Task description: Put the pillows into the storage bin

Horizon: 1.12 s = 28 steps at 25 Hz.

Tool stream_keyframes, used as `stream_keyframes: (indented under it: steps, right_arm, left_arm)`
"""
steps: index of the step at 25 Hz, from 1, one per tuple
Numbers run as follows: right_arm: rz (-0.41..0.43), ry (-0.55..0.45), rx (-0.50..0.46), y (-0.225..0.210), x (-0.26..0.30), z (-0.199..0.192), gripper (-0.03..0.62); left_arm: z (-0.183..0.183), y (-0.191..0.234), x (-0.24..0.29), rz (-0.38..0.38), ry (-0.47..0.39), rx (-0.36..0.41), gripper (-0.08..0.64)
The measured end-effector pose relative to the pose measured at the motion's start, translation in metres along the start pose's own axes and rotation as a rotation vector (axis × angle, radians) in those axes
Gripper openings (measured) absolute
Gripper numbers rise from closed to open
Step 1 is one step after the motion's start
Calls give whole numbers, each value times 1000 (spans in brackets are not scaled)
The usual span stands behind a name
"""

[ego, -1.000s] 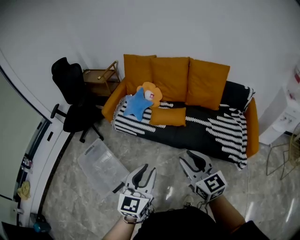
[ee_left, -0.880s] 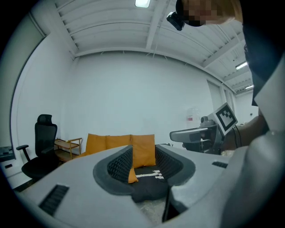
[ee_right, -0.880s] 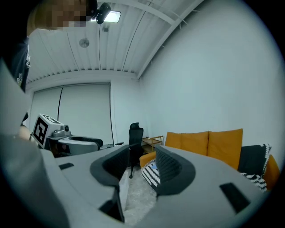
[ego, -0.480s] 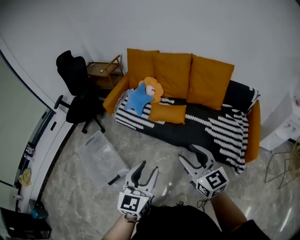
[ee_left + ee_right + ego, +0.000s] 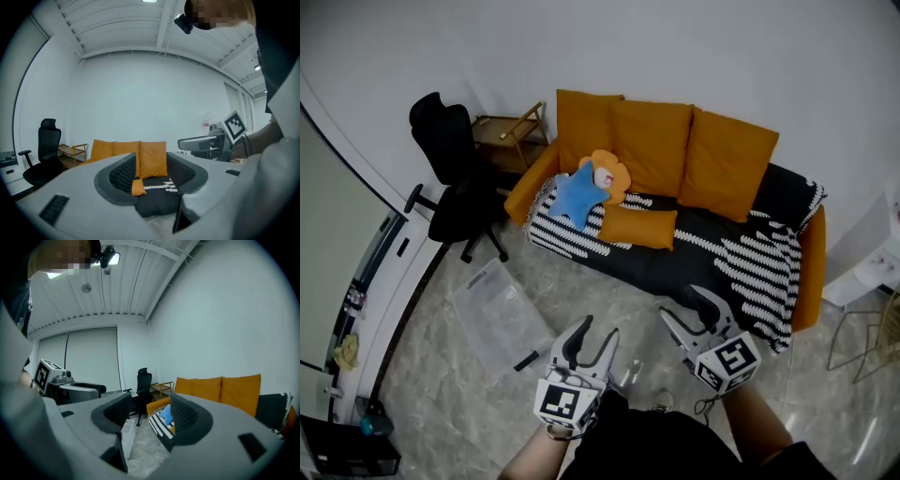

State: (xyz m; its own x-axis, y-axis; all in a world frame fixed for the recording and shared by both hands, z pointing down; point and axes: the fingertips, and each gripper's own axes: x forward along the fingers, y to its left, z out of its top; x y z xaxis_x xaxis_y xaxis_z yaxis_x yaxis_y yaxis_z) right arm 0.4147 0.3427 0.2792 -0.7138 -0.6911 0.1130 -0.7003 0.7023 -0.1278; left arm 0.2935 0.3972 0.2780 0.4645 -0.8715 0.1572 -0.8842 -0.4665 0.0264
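Looks like the very first step: going up to the sofa [image 5: 694, 262], with nothing picked up yet. Holding the left hand-held gripper [image 5: 596, 331] and the right hand-held gripper [image 5: 689, 307] out in front, low over the floor [image 5: 609, 291], well apart from the pillows. Have just been opening the jaws of both. Wide apart now, with nothing between them, only the far sofa showing through the gaps.

Next, probably: step closer, reach for one pillow, squeeze on a soft edge, then carry it over to the storage bin [image 5: 497, 319].

Easiest to grab first, maybe: the small orange pillow [image 5: 637, 228]. Lies flat on the seat, a bit left of the middle, in front of the big back cushions [image 5: 652, 145]. Long side runs along the sofa, left to right in the head view, a tiny bit tilted. Just beside it, up and to the left: a blue star pillow [image 5: 577, 197] and a round orange pillow [image 5: 605, 176], leaning at the sofa's left end.

Storage bin: see-through, down on the floor in front of the sofa's left end, near the black chair [image 5: 445, 159]. Long side slants from upper left to lower right in the head view. Cannot tell if a lid is on it, so worth a look first.
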Motion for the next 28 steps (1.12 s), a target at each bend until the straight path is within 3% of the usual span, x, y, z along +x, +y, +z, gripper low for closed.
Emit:
stream_keyframes:
  steps: [16,25,28]
  right_arm:
    - [-81,42,-14,9,149,11,278]
    - [-79,57,-21,10,212,9,278]
    - [-60,68,-25,-2,225,9,279]
  left_arm:
    - [7,151,45,-102,-26,-23,193]
    - [-4,216,49,-67,41,-48,193]
    - [-6,222,62,-49,11,-65,193]
